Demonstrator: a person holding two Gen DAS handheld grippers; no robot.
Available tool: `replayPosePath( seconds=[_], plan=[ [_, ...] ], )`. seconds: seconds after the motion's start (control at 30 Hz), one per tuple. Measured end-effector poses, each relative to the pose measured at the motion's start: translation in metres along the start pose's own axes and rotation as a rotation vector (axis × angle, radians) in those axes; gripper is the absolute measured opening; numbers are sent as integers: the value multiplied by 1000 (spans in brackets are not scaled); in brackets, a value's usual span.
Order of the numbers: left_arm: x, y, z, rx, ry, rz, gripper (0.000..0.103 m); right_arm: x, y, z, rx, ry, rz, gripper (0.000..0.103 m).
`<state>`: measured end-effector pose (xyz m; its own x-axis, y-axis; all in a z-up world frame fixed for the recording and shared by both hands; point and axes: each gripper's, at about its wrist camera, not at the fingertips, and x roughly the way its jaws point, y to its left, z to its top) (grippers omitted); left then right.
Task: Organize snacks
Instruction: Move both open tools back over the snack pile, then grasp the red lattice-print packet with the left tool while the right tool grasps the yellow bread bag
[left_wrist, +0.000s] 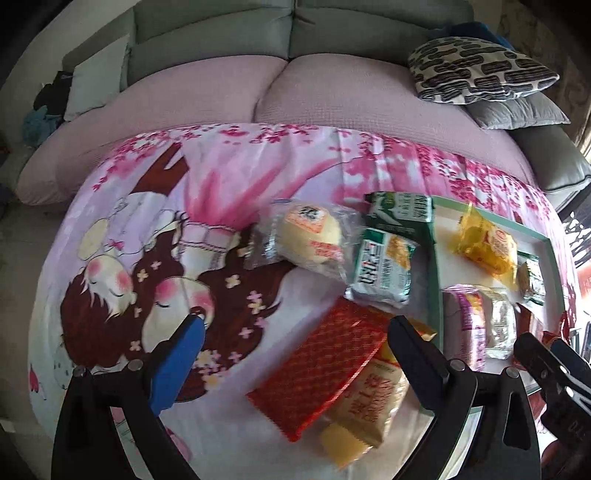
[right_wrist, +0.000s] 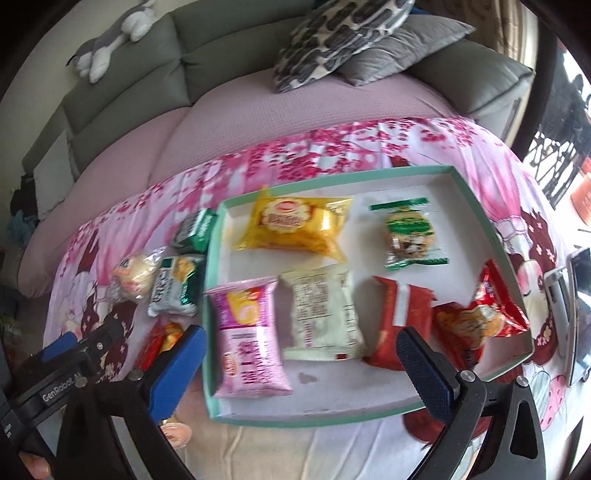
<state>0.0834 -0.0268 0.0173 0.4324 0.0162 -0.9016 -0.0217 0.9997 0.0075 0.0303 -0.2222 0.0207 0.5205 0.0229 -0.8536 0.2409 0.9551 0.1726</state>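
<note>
Left wrist view: left gripper (left_wrist: 295, 354) hangs over the pink cartoon-print cloth (left_wrist: 207, 192), jaws spread wide, nothing pinched. Between and under the fingers lie a red checkered packet (left_wrist: 325, 373) and, partly beneath it, a yellow-tan packet (left_wrist: 365, 410). Farther off on the cloth: a clear-wrapped bun (left_wrist: 310, 236), a green-and-white packet (left_wrist: 384, 269) and a dark green packet (left_wrist: 399, 210), the last two against the wall of the green-rimmed tray (left_wrist: 437, 258). A sofa (left_wrist: 295, 88) stands behind.

Right wrist view: right gripper (right_wrist: 303, 362) is over the tray's near edge, jaws wide apart, empty. Inside the tray (right_wrist: 332, 173): yellow packet (right_wrist: 295, 225), green-trimmed cookie pack (right_wrist: 410, 232), pink packet (right_wrist: 247, 332), white packet (right_wrist: 321, 314), red packet (right_wrist: 402, 321), and an orange-red packet (right_wrist: 480, 314) at the right wall. The left gripper shows at lower left, beside the loose snacks on the cloth.
</note>
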Motion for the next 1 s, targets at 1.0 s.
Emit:
replayPosePath(
  seconds=[1.0],
  plan=[
    [53,11,-19,3,183,-123,99,40,70,-36,-173,159,3,103]
  ],
)
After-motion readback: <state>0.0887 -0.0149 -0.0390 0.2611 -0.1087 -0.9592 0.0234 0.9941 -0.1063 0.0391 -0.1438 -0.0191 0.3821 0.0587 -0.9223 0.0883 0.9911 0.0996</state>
